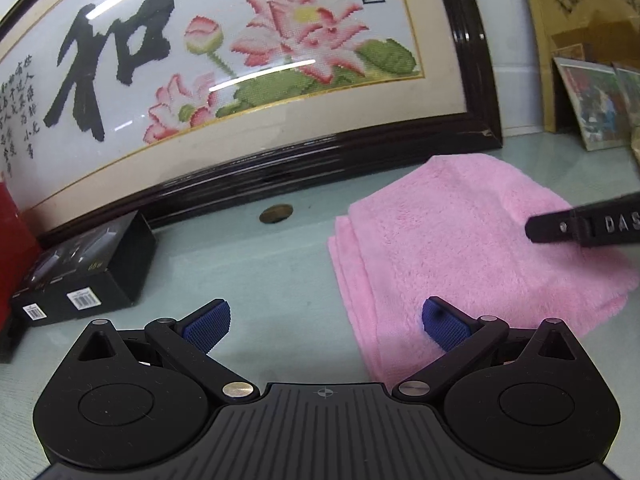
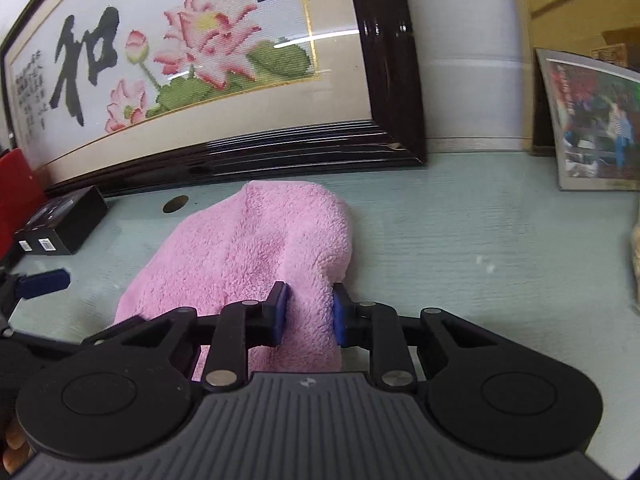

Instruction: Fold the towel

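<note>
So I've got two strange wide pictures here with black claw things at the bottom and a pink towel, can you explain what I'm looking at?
Those claws are two hand-held grippers; a person holds one in each hand, and each carries a wide-angle camera looking out along its two fingers. So one picture comes from the left gripper and one from the right gripper.

The left one stands open over the pale green table, at the near edge of the folded pink towel, holding nothing. The right one has closed its blue pads on a bunched fold of that towel, near its right edge.

Behind, a framed lotus picture leans against the wall. A black box lies on the left, and a photo stands on the right.
</note>
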